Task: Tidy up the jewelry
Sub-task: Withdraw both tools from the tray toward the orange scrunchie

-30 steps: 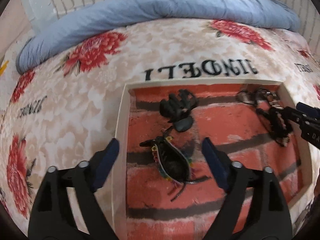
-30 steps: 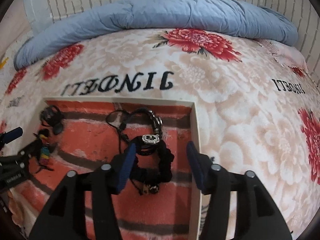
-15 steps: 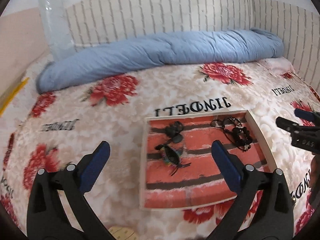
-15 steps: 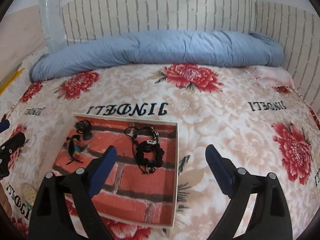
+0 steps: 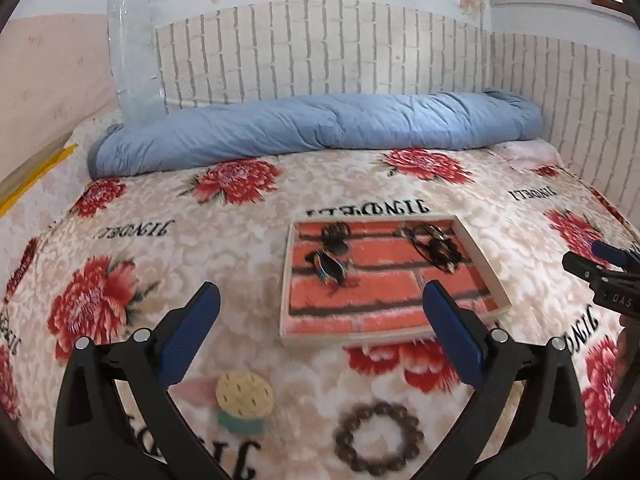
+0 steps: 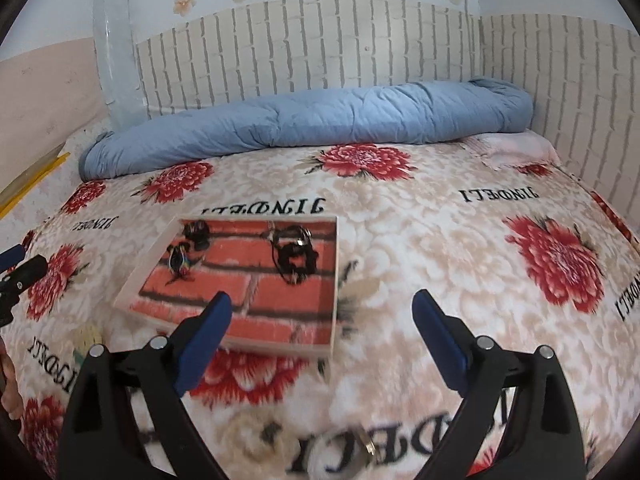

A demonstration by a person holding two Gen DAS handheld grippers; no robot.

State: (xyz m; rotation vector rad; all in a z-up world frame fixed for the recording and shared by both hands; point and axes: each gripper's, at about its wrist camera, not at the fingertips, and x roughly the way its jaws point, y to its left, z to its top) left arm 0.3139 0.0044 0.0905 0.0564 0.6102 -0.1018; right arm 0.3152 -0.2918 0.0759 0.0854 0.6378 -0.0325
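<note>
A shallow tray (image 5: 285, 280) with a red brick-pattern lining lies on the flowered bedspread; it also shows in the right wrist view (image 6: 334, 280). It holds a black scrunchie (image 5: 334, 238), a multicoloured clip (image 5: 329, 266) and a tangle of black bracelets (image 5: 438, 246) (image 6: 294, 258). A brown bead bracelet (image 5: 378, 436) and a pineapple-shaped piece (image 5: 244, 402) lie on the bedspread in front of the tray. My left gripper (image 5: 320, 330) is open and empty, held back above these. My right gripper (image 6: 322, 340) is open and empty, right of the tray. A small gold item (image 6: 366, 446) lies near it.
A rolled blue quilt (image 5: 320, 128) lies along the far side of the bed by the brick-pattern wall. The right gripper's tip (image 5: 600, 268) shows at the right edge of the left wrist view. The bed's edge runs along the left.
Both grippers have pulled back and up from the tray, leaving the clip and the bracelets lying in it. The bead bracelet and pineapple piece have come into view.
</note>
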